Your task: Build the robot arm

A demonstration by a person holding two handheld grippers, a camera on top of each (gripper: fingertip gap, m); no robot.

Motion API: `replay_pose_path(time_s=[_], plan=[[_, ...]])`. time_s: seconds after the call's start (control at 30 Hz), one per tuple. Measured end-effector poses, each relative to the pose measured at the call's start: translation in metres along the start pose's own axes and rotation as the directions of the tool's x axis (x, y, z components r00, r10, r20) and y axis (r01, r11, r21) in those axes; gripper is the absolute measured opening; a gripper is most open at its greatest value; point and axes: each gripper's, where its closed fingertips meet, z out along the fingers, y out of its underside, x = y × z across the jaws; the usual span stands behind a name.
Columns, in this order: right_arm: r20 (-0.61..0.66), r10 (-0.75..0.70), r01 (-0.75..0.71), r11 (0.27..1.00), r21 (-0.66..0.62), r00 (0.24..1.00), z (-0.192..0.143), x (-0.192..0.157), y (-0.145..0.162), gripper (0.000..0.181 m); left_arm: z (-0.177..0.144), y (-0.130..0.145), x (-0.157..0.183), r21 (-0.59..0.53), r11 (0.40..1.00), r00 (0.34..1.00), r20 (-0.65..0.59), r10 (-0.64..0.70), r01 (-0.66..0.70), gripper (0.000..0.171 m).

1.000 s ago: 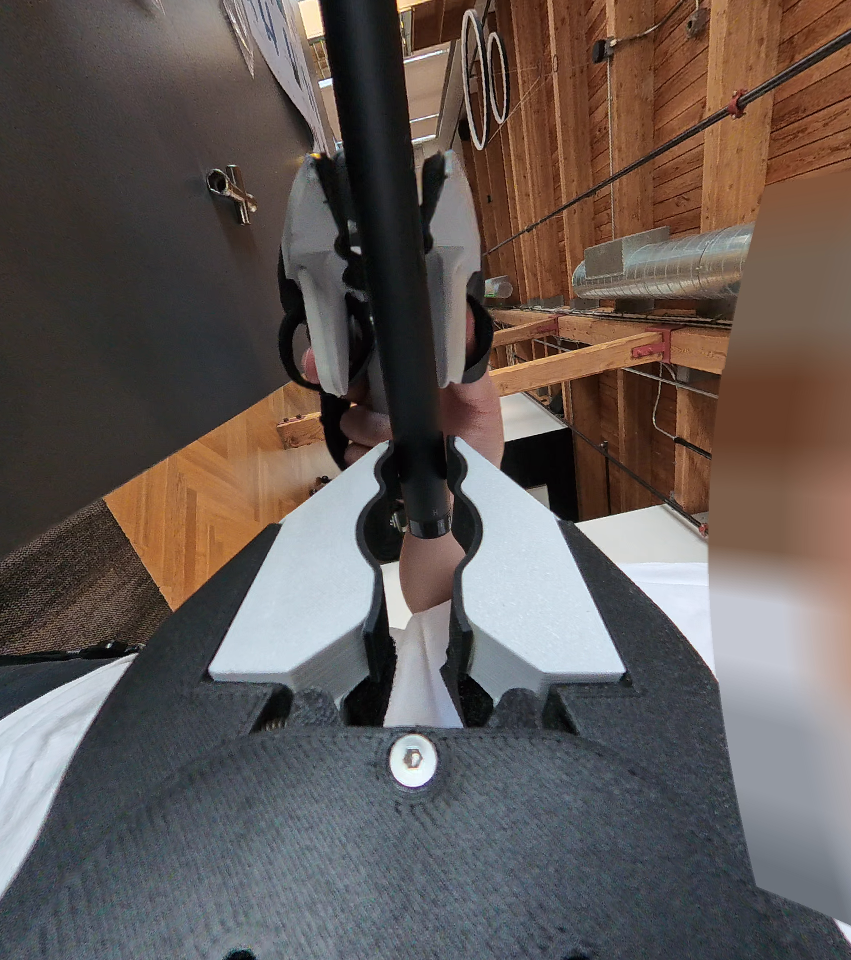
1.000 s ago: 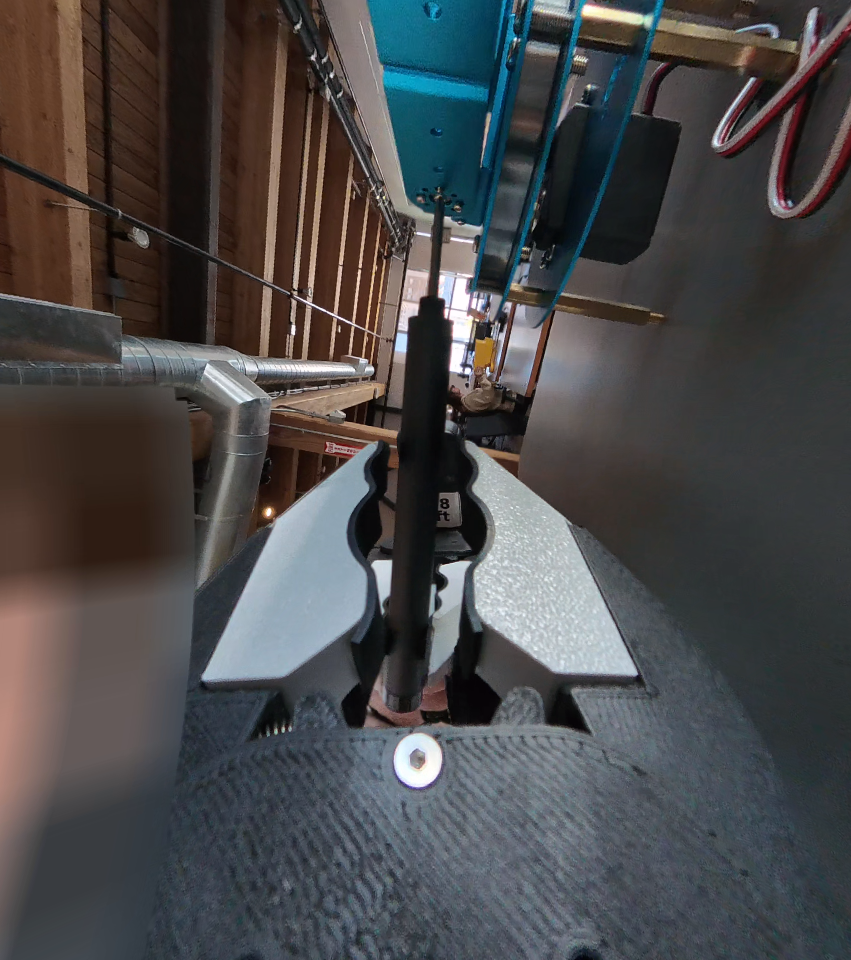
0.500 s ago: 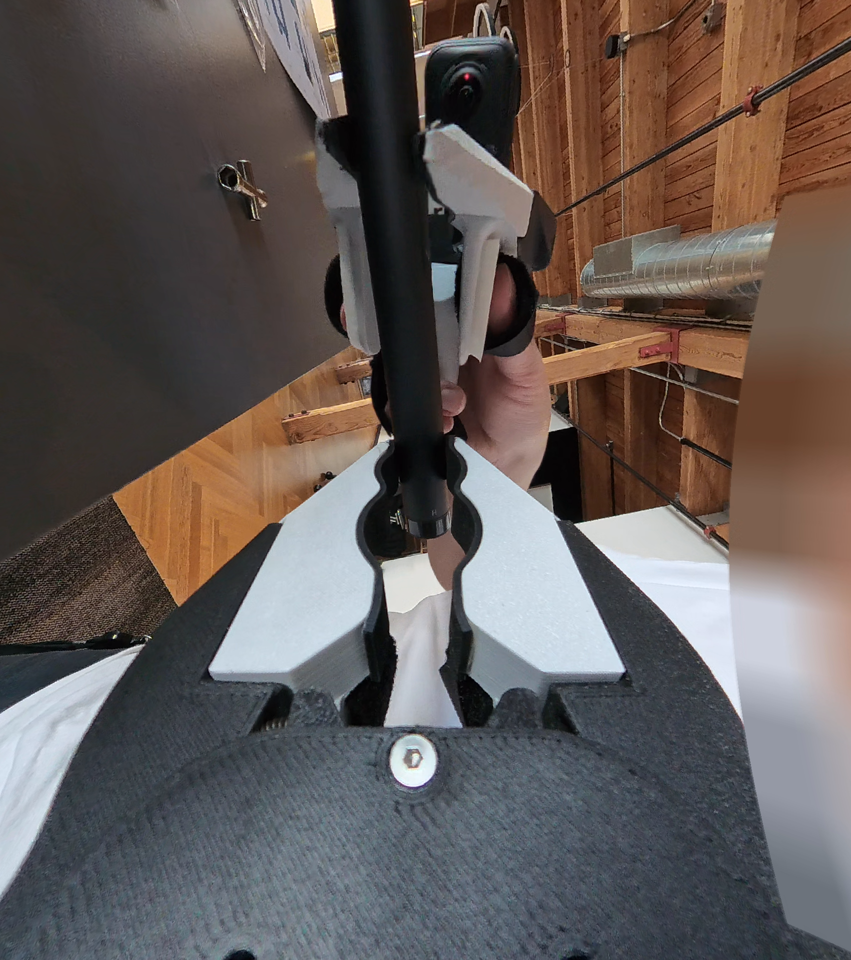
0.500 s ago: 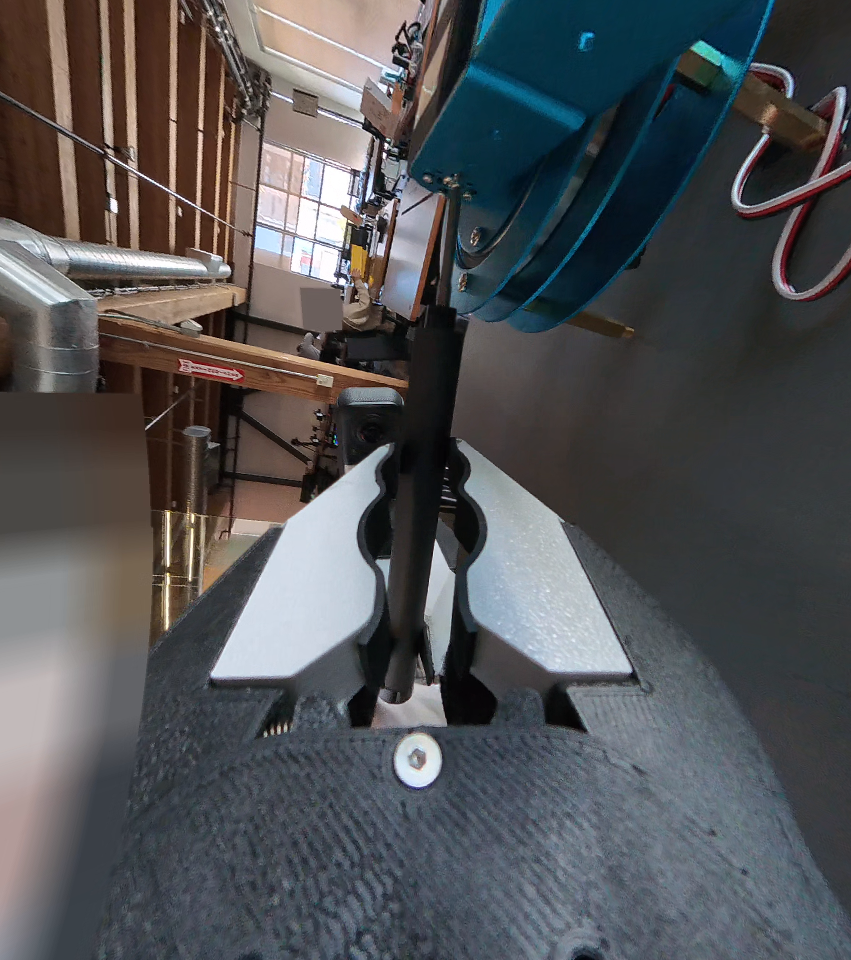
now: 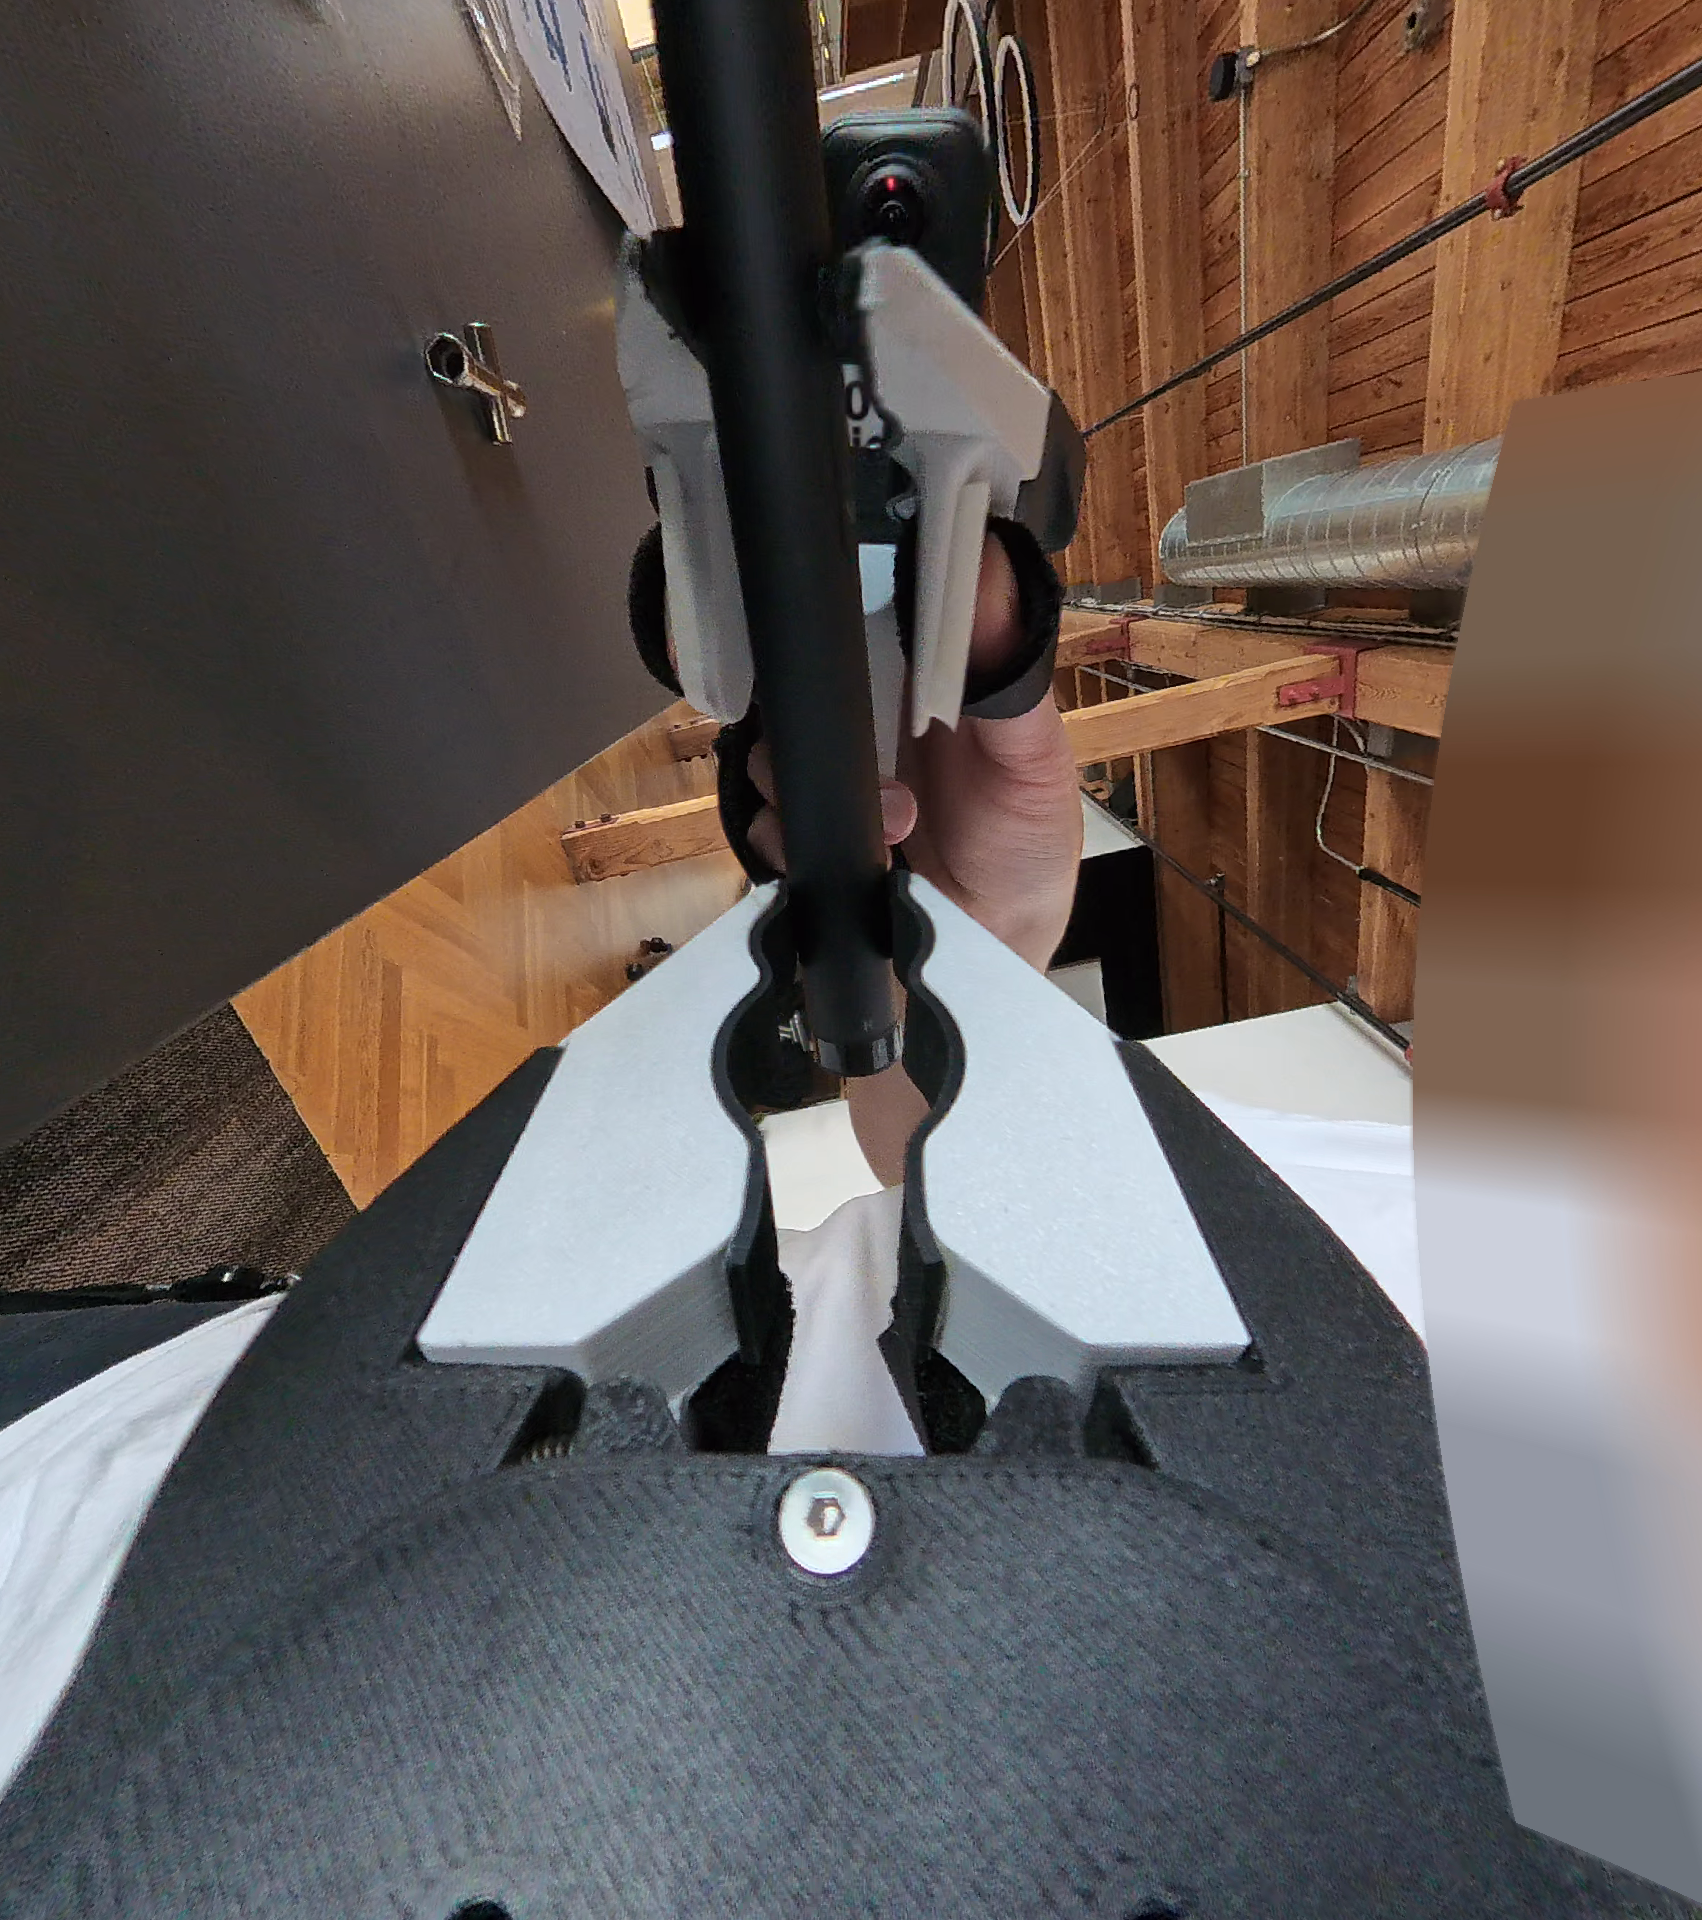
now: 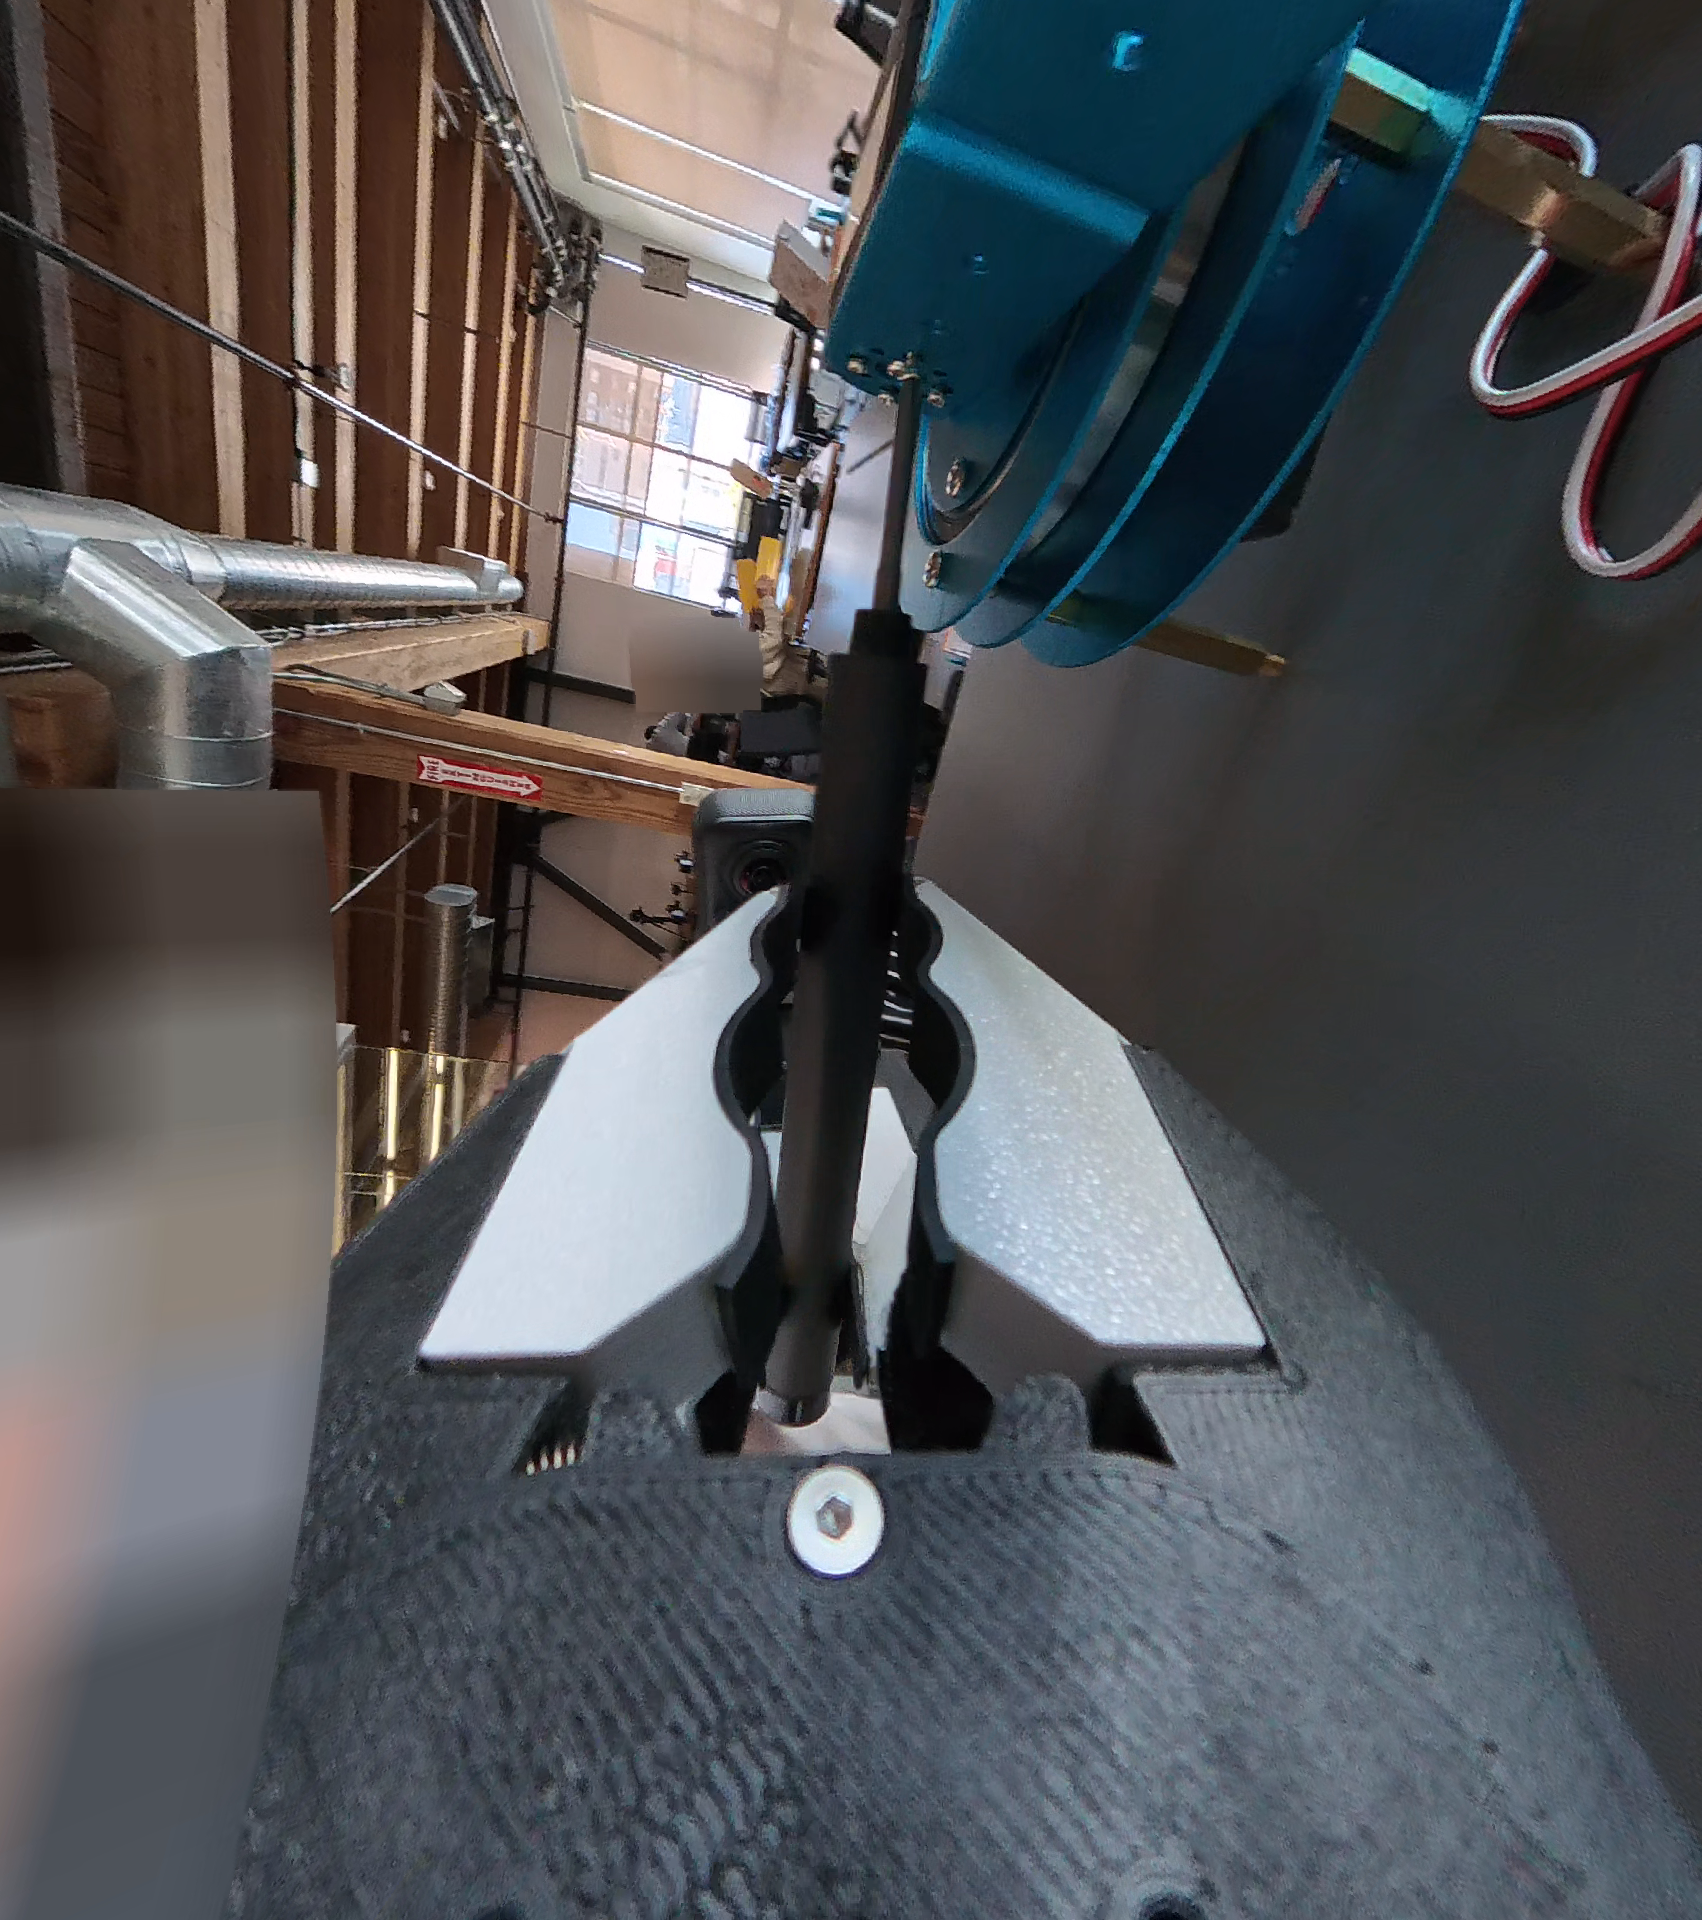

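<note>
A long black screwdriver-like tool [image 5: 774, 468] is held by both grippers. My left gripper [image 5: 834, 904] is shut on its butt end, which ends just inside the fingertips. The right gripper [image 5: 826, 686], held by a hand [image 5: 1003, 821], grips the same handle farther up. In the right wrist view my right gripper [image 6: 845, 899] is shut on the handle [image 6: 852, 935], which lies along the slot between the fingers. The tool's thin shaft [image 6: 894, 499] reaches up to a small screw on the edge of a blue disc-shaped assembly [image 6: 1086, 260].
The blue assembly is mounted on a dark board [image 6: 1449, 935] with brass standoffs [image 6: 1512, 177] and looped red-and-white wires [image 6: 1605, 416]. A small metal fitting [image 5: 478, 379] sticks out of the board. Wooden walls and a metal duct [image 6: 151, 582] lie behind. There is about 9 cm between the tips of the two grippers.
The right gripper has turned around the tool's axis, so its camera now faces the left wrist view. The blue assembly has shifted in the right wrist view. Both grips have held.
</note>
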Motion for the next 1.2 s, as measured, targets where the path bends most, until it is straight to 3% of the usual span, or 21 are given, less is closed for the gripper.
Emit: replay_pose_path(time_s=[0.2,0.3,0.6,0.7,0.77,0.9,1.07,1.2], plan=[[0.046,0.04,-0.042,0.999,0.03,0.998,-0.004,0.001,0.003,0.031,0.001,0.0,-0.002,-0.002,1.0,1.0,0.01,-0.003,0.003,0.016],[0.082,0.057,-0.062,0.996,0.057,0.995,-0.006,-0.001,0.005,0.017,0.002,0.0,-0.001,-0.006,1.0,1.0,0.009,-0.002,0.002,0.016],[0.299,0.209,-0.241,0.967,0.076,0.931,-0.006,-0.003,0.002,0.015,0.002,-0.004,0.0,0.028,0.999,0.999,-0.041,-0.016,0.017,0.017],[0.311,0.202,-0.236,0.969,0.076,0.929,-0.005,-0.002,0.003,0.015,0.003,-0.007,0.003,0.038,0.999,0.996,-0.081,-0.021,0.024,0.024],[0.326,0.219,-0.253,0.965,0.066,0.92,-0.005,-0.003,0.003,0.015,0.004,-0.007,0.001,0.034,0.999,0.996,-0.087,-0.033,0.036,0.017],[0.305,0.161,-0.195,0.977,0.083,0.939,-0.005,-0.003,0.002,0.016,0.005,-0.007,0.002,0.032,0.999,0.996,-0.08,-0.041,0.043,0.016],[0.244,0.04,-0.08,0.984,0.157,0.969,-0.012,-0.003,-0.009,0.031,0.005,-0.007,-0.001,0.032,0.998,0.997,-0.058,-0.048,0.05,0.016],[0.173,0.065,-0.075,0.996,0.051,0.983,-0.008,0.003,-0.004,0.038,0.005,-0.007,-0.004,0.031,0.999,0.999,-0.028,-0.037,0.038,0.016]])
